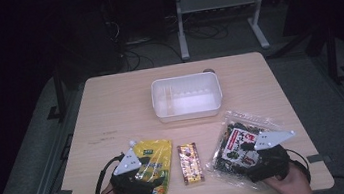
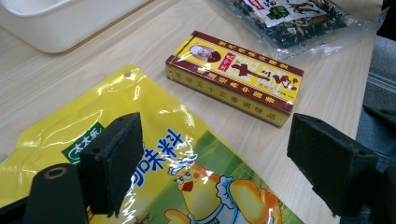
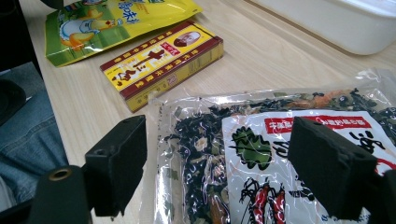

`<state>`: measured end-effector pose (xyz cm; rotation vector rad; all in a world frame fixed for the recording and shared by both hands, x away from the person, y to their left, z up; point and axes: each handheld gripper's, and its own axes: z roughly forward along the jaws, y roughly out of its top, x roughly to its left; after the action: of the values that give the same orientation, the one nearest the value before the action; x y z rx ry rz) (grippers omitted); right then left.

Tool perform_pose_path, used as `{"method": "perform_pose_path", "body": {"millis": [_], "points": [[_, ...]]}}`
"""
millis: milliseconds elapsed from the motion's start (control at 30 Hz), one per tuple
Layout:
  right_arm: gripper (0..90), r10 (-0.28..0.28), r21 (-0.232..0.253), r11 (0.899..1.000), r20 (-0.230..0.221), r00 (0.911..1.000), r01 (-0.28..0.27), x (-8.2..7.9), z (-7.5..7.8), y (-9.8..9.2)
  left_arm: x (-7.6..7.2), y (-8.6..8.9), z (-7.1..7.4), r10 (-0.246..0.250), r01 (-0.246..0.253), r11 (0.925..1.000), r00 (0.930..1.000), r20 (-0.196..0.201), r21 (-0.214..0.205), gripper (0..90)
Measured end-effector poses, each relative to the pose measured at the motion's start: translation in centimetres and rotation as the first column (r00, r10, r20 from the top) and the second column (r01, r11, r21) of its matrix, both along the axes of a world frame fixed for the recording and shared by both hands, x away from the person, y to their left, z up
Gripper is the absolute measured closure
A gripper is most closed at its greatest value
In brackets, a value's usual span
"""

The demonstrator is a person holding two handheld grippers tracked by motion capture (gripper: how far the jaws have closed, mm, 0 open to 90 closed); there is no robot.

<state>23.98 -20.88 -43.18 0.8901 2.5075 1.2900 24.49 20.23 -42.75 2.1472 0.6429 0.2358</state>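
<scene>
Your left gripper [image 1: 146, 180] is over the yellow pouch [image 1: 156, 165] at the near left of the worktop [image 1: 111, 110], and its fingers [image 2: 114, 161] are spread apart with nothing between them. The pouch lies flat, and its long axis runs from the near edge toward the far edge of the worktop.

Just beside it, in the middle, you have the small yellow-and-red box [image 1: 190, 162]. It lies flat with its long axis also going away from you, almost parallel to the pouch.

Your right gripper [image 1: 249, 160] is above the clear bag of dried vegetables [image 1: 239, 143] at the near right. Its fingers [image 3: 119, 161] are released too and hold nothing. The bag lies tilted, with its long axis leaning to the right.

The white tray [image 1: 160, 98] stands farther away at the centre, with its long side across the worktop.
</scene>
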Motion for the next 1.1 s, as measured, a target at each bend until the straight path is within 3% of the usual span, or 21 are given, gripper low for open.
{"method": "perform_pose_path", "body": {"millis": [233,433,733,833,867,967,1100], "points": [[18.0,-0.007,0.008,1.000,-0.019,0.9998,0.007,0.1,-0.2,-0.3,0.5,-0.6,0.1,-0.003,0.003,1.0000,1.0000,-0.001,-0.009,17.8],[14.2,-0.011,0.015,1.000,-0.043,0.9990,0.012,0.5,0.0,-0.6,0.4,-1.9,0.2,-0.034,0.034,0.9993,0.9994,0.001,-0.016,17.8],[14.4,-0.094,0.006,0.996,-0.056,0.9940,0.094,1.0,1.6,-2.7,-0.3,-5.5,0.8,-0.114,0.114,0.9934,0.9935,-0.002,0.016,21.9],[15.2,-0.119,-0.002,0.993,-0.049,0.9917,0.119,1.3,2.1,-3.7,-0.2,-6.8,1.1,-0.133,0.133,0.9910,0.9911,-0.006,0.015,22.5],[16.3,-0.136,-0.027,0.990,-0.036,0.9901,0.135,1.6,2.4,-4.2,-0.1,-7.3,1.3,-0.140,0.140,0.9901,0.9902,-0.006,0.016,22.5],[18.1,-0.161,-0.028,0.987,-0.028,0.9865,0.160,2.2,2.9,-5.0,0.2,-9.4,2.0,-0.173,0.174,0.9845,0.9848,-0.011,0.024,22.9],[18.9,-0.190,-0.024,0.982,-0.025,0.9814,0.189,2.9,3.4,-5.8,0.5,-10.8,2.5,-0.194,0.194,0.9804,0.9810,-0.011,0.036,22.9]]}}
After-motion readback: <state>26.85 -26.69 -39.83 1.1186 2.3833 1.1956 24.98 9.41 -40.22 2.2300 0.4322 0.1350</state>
